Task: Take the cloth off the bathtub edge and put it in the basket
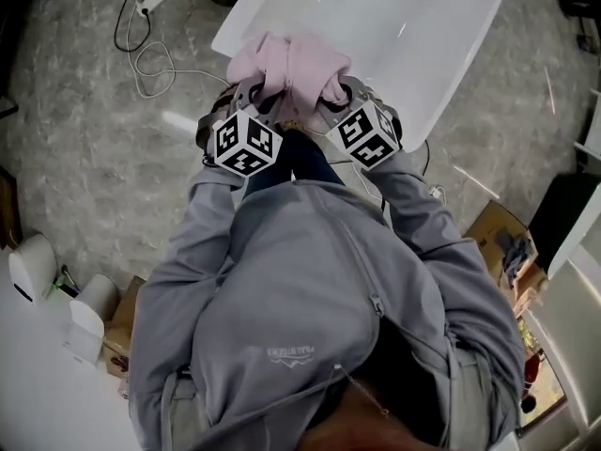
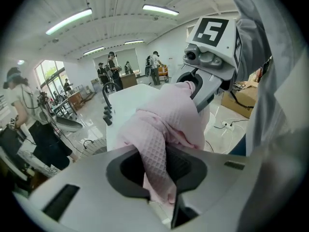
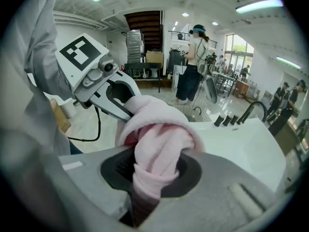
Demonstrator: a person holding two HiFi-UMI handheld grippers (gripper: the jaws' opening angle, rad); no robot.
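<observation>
1. A person in a grey hooded top [image 1: 310,308] is seen from above, standing at the near end of a white bathtub [image 1: 423,45] with a gripper in each hand.
2. The left gripper [image 2: 159,170] has its jaws pinched on a pink waffle-weave cloth [image 2: 164,120]. A fold of the cloth runs down between the dark pads.
3. The right gripper [image 3: 154,173] also has its jaws clamped on the cloth, with a twisted bunch squeezed between its pads.
4. The cloth is gathered into a rumpled bundle between the two grippers, which sit close side by side. From above, it shows over the near left corner of the bathtub rim.
5. Each gripper carries a cube with black-and-white square markers. The left cube [image 1: 246,142] and the right cube [image 1: 368,135] sit just near of the cloth.
6. A black tap [image 3: 251,111] rises at the far side of the bathtub.
7. On the grey floor to the far left lie a white cable [image 1: 155,64] and a black one.
8. Cardboard boxes [image 1: 502,242] stand on the floor to the right.
9. Other people stand in the bright hall beyond the bathtub.
</observation>
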